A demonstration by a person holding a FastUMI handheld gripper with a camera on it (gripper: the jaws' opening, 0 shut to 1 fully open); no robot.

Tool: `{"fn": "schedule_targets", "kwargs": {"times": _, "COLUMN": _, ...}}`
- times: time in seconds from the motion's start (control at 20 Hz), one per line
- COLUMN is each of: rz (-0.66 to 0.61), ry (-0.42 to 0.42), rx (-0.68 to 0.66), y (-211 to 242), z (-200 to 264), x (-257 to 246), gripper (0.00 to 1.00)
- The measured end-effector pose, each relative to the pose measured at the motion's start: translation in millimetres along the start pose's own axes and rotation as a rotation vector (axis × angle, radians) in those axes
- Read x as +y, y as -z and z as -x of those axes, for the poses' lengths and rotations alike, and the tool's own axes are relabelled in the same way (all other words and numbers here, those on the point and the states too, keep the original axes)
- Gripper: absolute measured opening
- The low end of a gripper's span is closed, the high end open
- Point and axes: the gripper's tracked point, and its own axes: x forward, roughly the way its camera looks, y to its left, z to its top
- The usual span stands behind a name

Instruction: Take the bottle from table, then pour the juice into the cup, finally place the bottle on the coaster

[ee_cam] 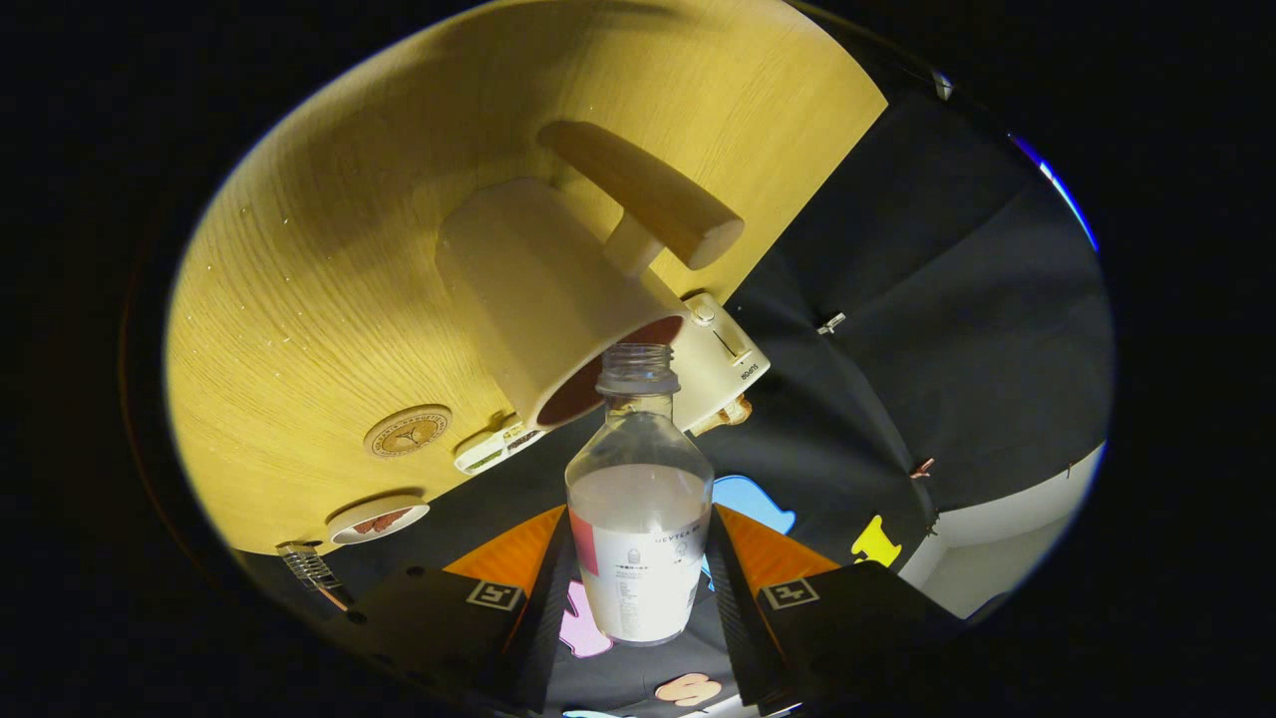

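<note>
A clear bottle (638, 519), uncapped and about half full of whitish juice, sits between the fingers of my gripper (640, 563), which is shut on its labelled body. The whole view is rolled, so the bottle is tipped with its open neck right at the rim of the cup (538, 289). That cup is cream-coloured with a dark reddish inside and a thick wooden handle (648, 194). It stands on the wooden table (329, 249). A round wooden coaster (407, 431) lies on the table beside the cup, near the table's edge.
A white flat device (733, 364) lies at the table's edge under or just behind the cup. A small round white lid-like piece (377, 520) rests near the coaster. Beyond the table hangs the booth's black cloth wall (947, 299).
</note>
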Motion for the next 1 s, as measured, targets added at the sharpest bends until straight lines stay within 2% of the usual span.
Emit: {"fn": "schedule_targets", "kwargs": {"times": 1.0, "rz": -0.033, "ry": -0.018, "rx": 0.017, "y": 6.7, "z": -8.2, "x": 4.6, "gripper": 0.71}}
